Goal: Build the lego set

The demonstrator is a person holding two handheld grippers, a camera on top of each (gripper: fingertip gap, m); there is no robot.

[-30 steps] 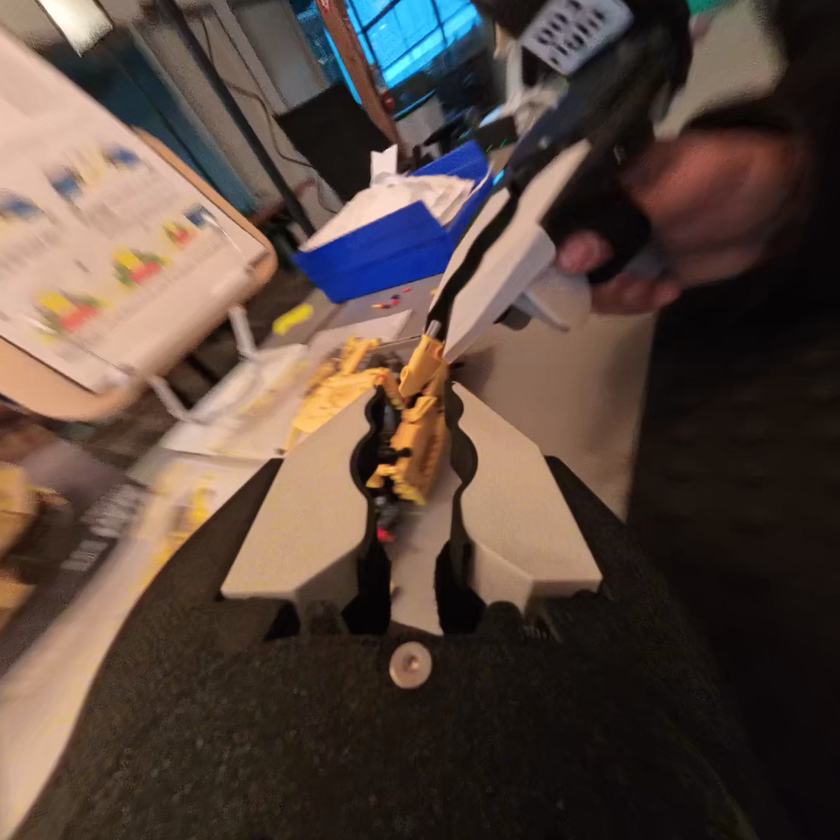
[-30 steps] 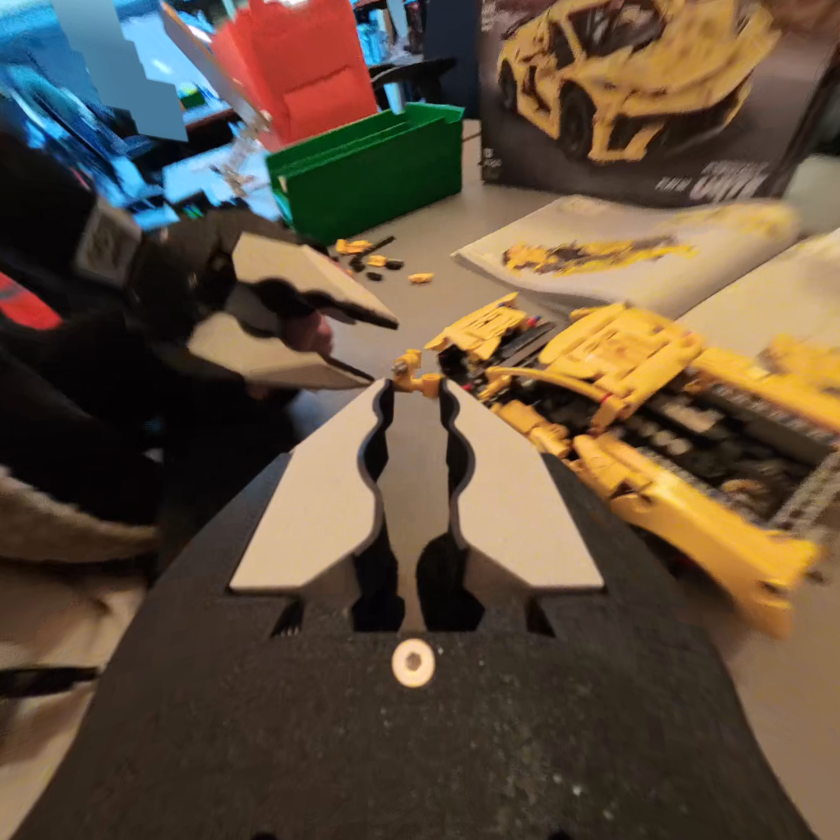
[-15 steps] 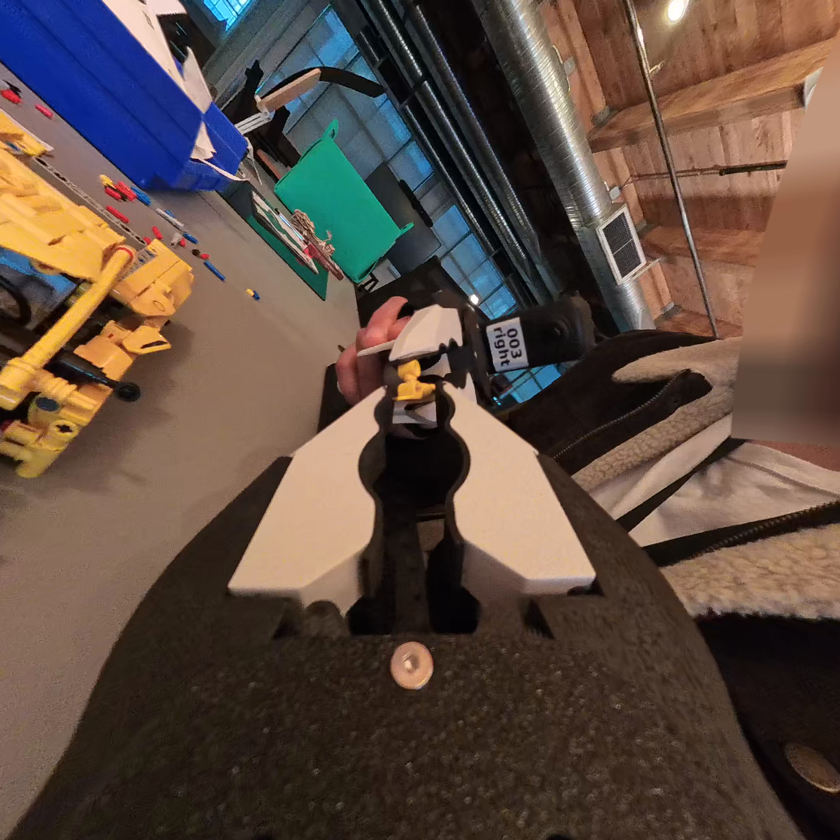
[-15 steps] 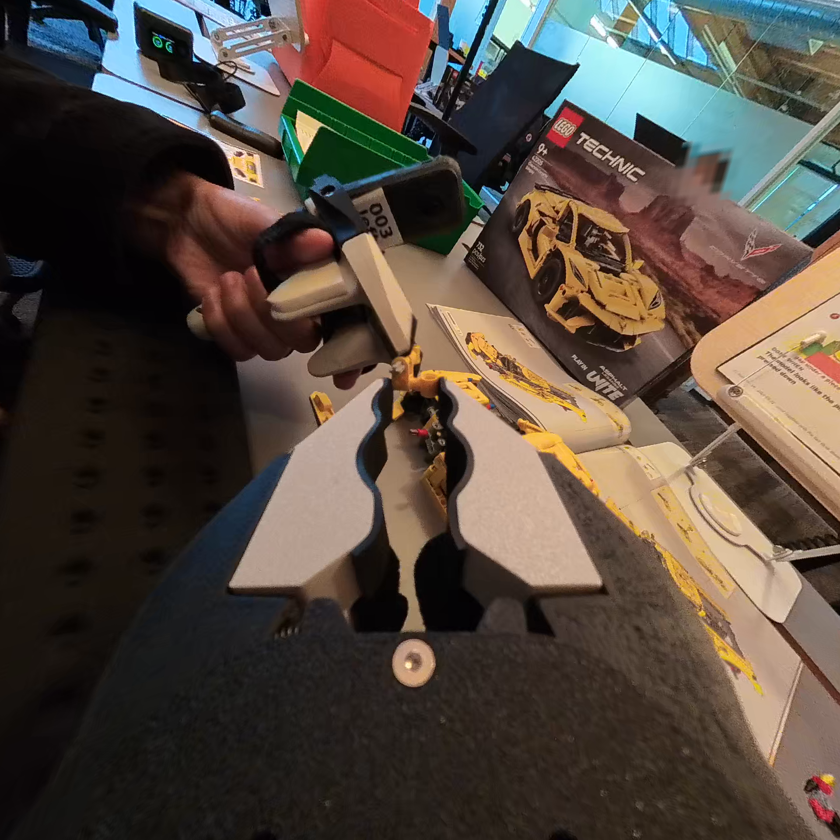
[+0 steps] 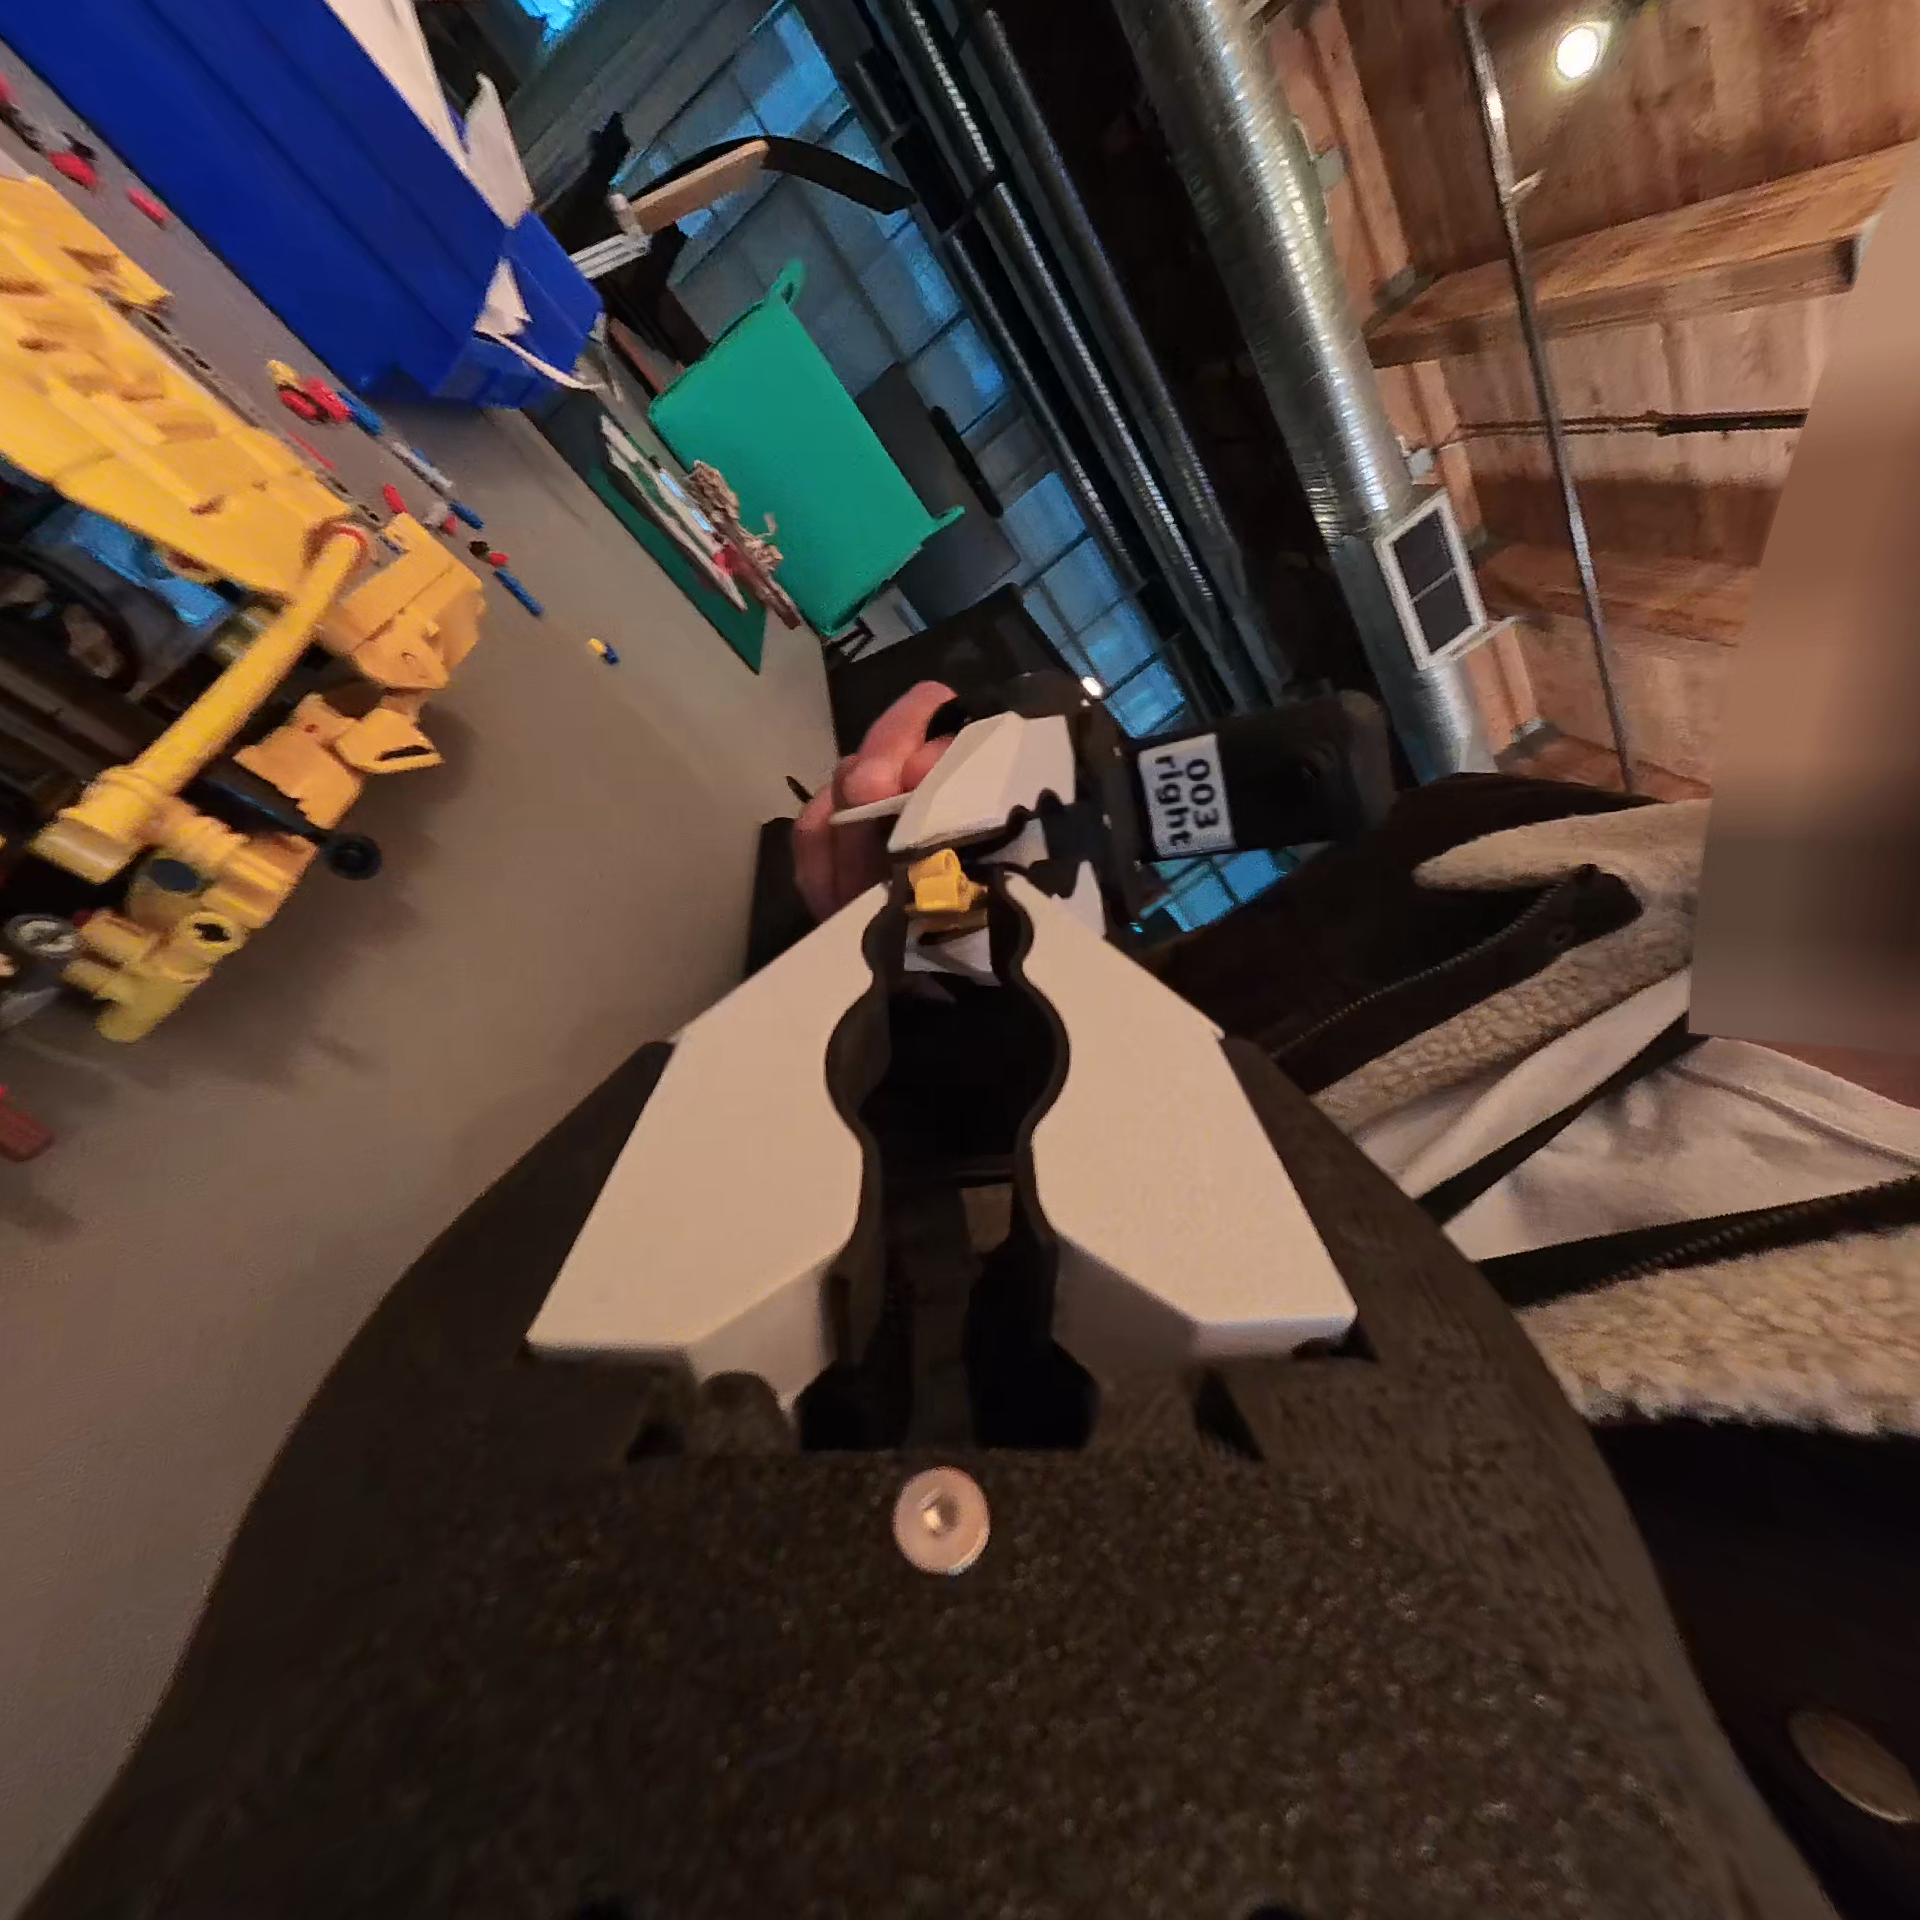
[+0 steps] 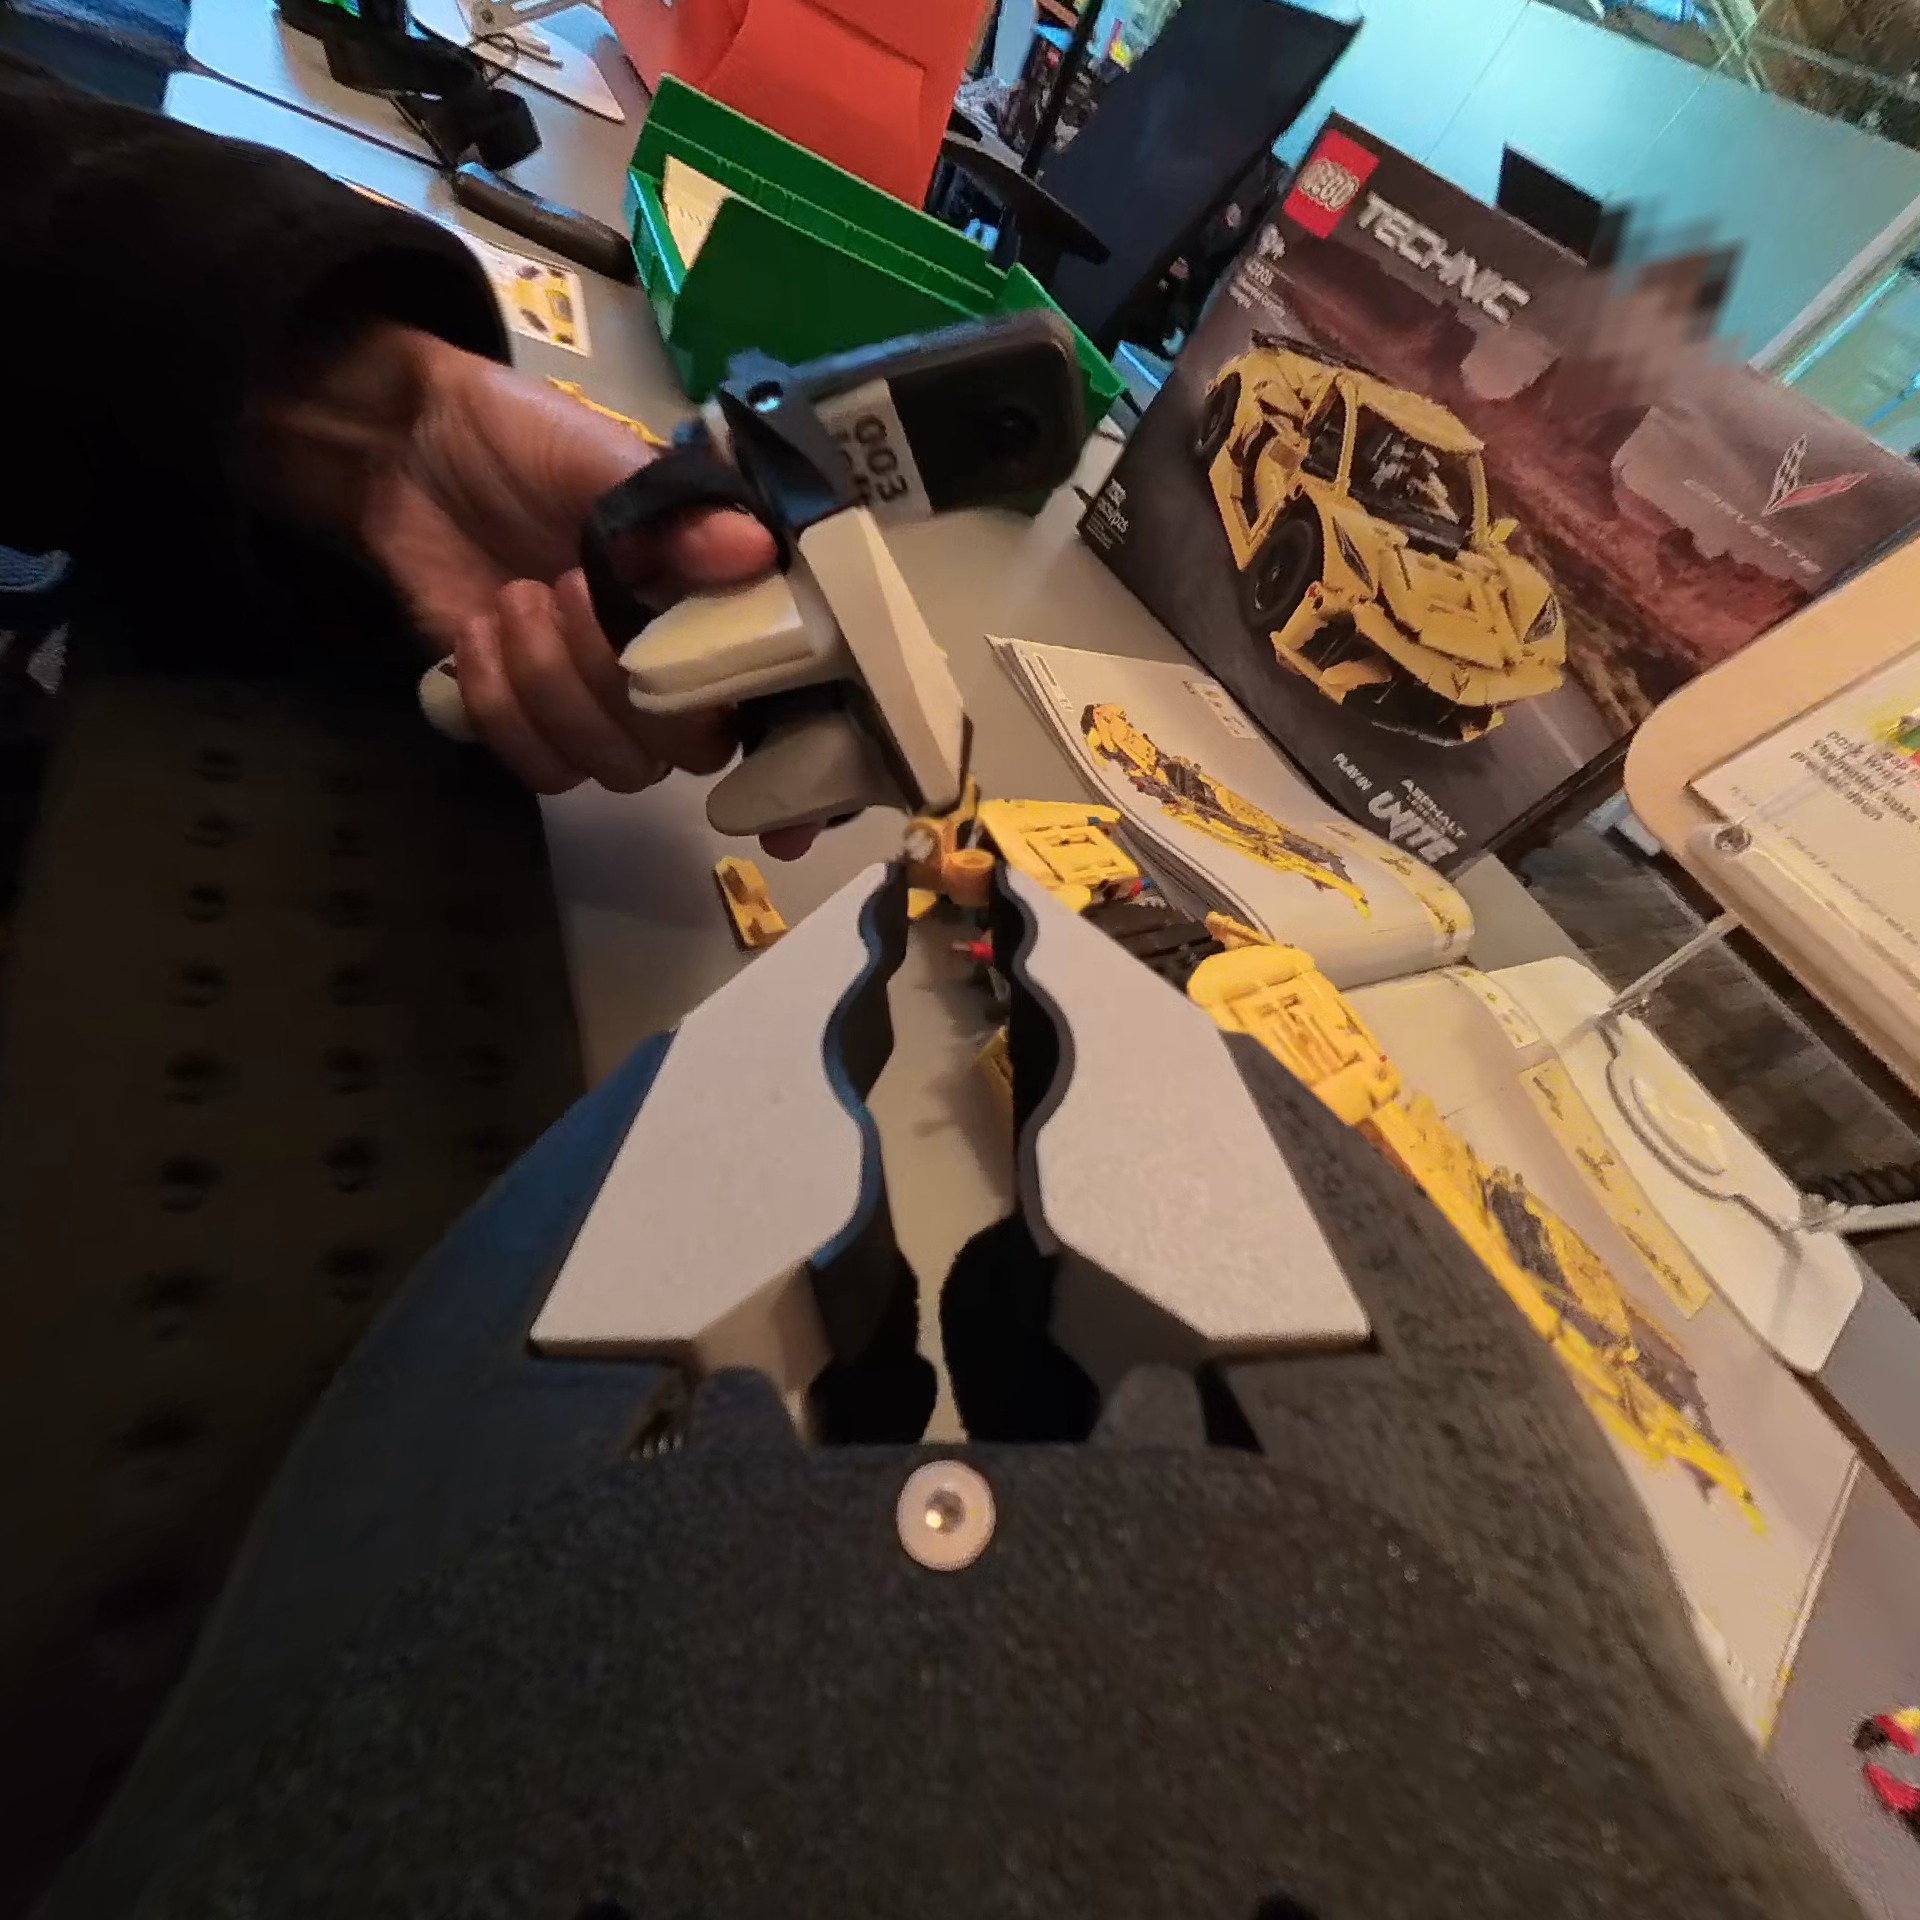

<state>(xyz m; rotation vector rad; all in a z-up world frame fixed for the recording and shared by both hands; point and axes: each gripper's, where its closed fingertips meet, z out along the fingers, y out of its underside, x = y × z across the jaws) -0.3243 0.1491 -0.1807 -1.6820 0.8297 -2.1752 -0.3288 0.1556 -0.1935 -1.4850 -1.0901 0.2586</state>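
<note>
A small yellow piece (image 5: pixel 938 886) hangs in the air between both grippers, tip to tip, above the table's near edge. In the left wrist view my left gripper (image 5: pixel 940 906) is shut on it, and the right gripper (image 5: pixel 925 842) grips it from the far side. In the right wrist view my right gripper (image 6: pixel 943 891) pinches the same piece (image 6: pixel 961 864), and the left gripper (image 6: pixel 935 802) comes down on it from the upper left, held by a hand. The part-built yellow car (image 5: pixel 208 603) lies on the grey table (image 5: pixel 540 935), left of the grippers; it also shows below the right gripper (image 6: pixel 1288 1023).
A blue bin (image 5: pixel 312 208) and scattered small pieces (image 5: pixel 436 509) lie beyond the car. A green bin (image 6: pixel 831 281), the set's box (image 6: pixel 1455 499), a closed booklet (image 6: pixel 1226 831), open instruction pages (image 6: pixel 1662 1299) and a loose yellow part (image 6: pixel 748 894) are on the table. The person's jacket (image 5: pixel 1558 1039) is close on the right. The tips of both grippers are at nearly the same place.
Both grippers have risen from the car and turned toward each other. The left gripper, open a second ago, has closed on the yellow piece the right gripper holds. Little motion in the last half second.
</note>
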